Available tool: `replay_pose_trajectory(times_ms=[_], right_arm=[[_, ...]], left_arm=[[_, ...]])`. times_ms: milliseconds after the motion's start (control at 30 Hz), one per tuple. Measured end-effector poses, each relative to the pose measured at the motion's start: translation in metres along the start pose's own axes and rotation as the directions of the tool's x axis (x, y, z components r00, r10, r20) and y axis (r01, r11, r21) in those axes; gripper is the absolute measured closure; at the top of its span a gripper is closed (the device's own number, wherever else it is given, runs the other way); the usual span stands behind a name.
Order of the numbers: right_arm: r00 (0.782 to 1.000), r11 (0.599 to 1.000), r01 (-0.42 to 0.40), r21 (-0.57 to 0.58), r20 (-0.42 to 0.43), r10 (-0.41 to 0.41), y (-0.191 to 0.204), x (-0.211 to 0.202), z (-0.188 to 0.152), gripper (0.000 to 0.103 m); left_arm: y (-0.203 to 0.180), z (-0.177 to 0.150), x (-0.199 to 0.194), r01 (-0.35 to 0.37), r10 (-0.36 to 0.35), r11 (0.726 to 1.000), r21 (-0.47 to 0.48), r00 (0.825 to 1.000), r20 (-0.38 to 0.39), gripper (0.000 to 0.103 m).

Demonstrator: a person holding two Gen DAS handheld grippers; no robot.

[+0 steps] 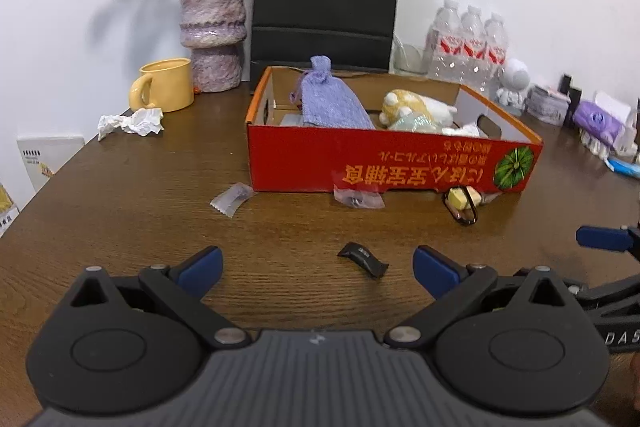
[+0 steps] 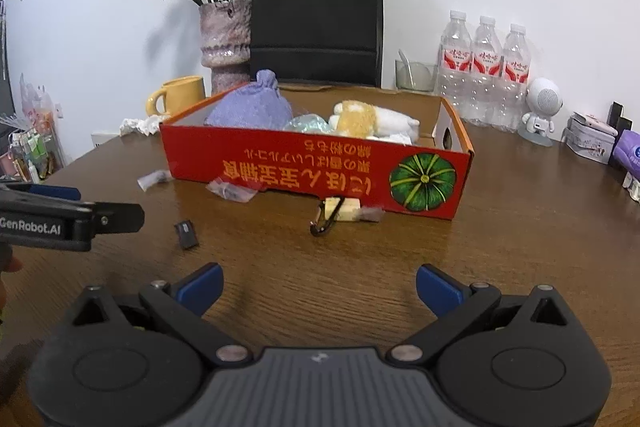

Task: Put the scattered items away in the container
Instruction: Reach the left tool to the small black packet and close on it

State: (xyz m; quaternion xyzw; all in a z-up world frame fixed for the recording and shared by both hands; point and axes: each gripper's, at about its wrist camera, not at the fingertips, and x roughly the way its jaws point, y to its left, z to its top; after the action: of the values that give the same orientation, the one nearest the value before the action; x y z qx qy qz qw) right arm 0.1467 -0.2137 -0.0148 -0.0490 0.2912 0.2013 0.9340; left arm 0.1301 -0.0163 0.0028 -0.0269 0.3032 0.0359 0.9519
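- On the wooden surface (image 1: pixel 120 211), just before the red box (image 1: pixel 392 163), the small black packet (image 1: pixel 363 259) lies between the spread fingers of the left gripper (image 1: pixel 318 269).
- The right gripper (image 2: pixel 319 287) is also wide apart, holding nothing.
- To grasp well, I would lower the left gripper straight down and close across the packet's narrow side.

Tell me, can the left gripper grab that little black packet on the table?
Probably yes. The left gripper is open, and the black packet lies on bare table just ahead of its fingers, with nothing in between.
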Motion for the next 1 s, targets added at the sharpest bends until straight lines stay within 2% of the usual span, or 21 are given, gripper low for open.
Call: replay_pose_trajectory(times_ms=[267,333,433,533,600,633,867,1000], right_arm=[[0.999,0.998,-0.006,0.056,-0.043,0.009,-0.015,0.009,-0.001,0.003],[0.999,0.998,-0.004,0.062,-0.05,0.007,-0.017,0.011,-0.001,0.003],[0.998,0.998,0.004,0.069,-0.064,0.001,-0.019,0.015,-0.001,0.003],[0.997,0.998,0.01,0.067,-0.078,-0.004,-0.02,0.02,-0.001,0.003],[0.996,0.998,0.013,0.059,-0.086,-0.008,-0.019,0.023,0.0,0.003],[0.996,0.998,0.017,0.055,-0.09,-0.012,-0.018,0.025,0.0,0.003],[0.993,0.999,0.016,0.041,-0.115,-0.011,-0.014,0.038,0.004,0.003],[0.994,0.999,0.022,0.04,-0.105,-0.018,-0.013,0.046,0.013,0.009]], left_arm=[[-0.018,-0.001,0.025,0.036,-0.033,0.992,0.122,0.999,-0.025,0.0],[-0.02,-0.001,0.035,0.054,-0.049,0.987,0.153,0.998,-0.036,0.005],[-0.023,-0.001,0.051,0.067,-0.055,0.974,0.218,0.997,-0.061,0.026],[-0.019,0.001,0.058,0.107,-0.095,0.97,0.217,0.993,-0.068,0.042],[-0.017,0.002,0.06,0.121,-0.109,0.968,0.22,0.992,-0.067,0.062],[-0.016,0.003,0.06,0.131,-0.118,0.967,0.217,0.99,-0.071,0.066],[-0.011,0.002,0.058,0.147,-0.135,0.97,0.192,0.988,-0.072,0.072],[-0.006,0.004,0.057,0.152,-0.143,0.974,0.17,0.988,-0.062,0.074]])
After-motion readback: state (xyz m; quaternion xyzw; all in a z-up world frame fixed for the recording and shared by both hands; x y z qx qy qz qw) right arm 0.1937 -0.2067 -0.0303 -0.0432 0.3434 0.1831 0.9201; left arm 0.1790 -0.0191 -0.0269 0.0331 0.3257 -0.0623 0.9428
